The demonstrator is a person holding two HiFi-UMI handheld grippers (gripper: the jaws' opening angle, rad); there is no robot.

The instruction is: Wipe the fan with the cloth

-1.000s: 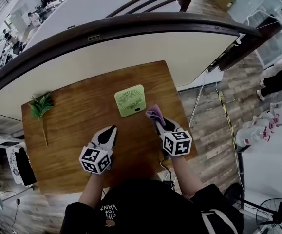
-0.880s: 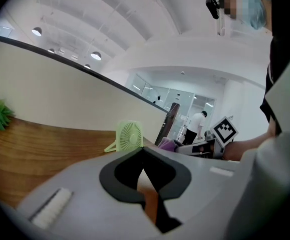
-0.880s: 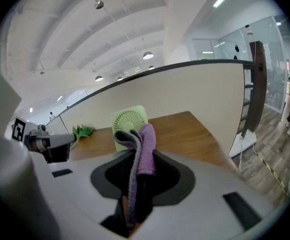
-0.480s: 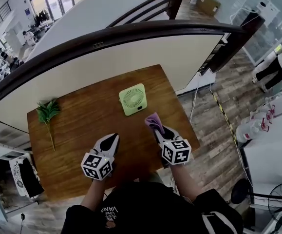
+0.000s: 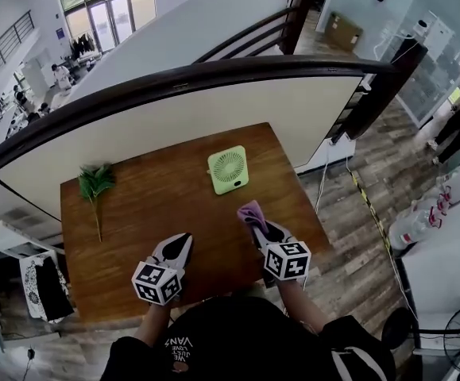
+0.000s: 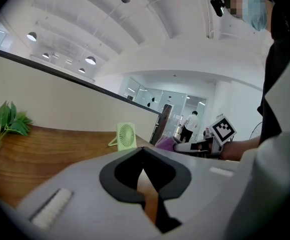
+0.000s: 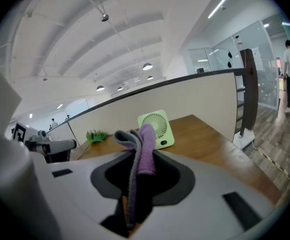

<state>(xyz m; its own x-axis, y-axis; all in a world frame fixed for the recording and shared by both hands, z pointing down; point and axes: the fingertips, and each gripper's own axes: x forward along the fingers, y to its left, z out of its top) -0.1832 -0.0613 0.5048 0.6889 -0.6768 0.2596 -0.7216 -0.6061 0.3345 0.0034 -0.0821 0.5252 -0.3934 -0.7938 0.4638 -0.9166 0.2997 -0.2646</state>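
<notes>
Right gripper view: right gripper [image 7: 134, 156] jaws clamped cloth [image 7: 146, 151], left gripper [image 6: 143, 156] shut empty; looked pre-wipe, fan [image 7: 157, 128] ahead needed reaching.

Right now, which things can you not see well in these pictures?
- The fan: any dust on its grille is too small to see in all views.
- The cloth: its lower part is hidden inside the right hand-held gripper, right gripper view.
- The table: its near edge is covered by the person's body, head view.
</notes>
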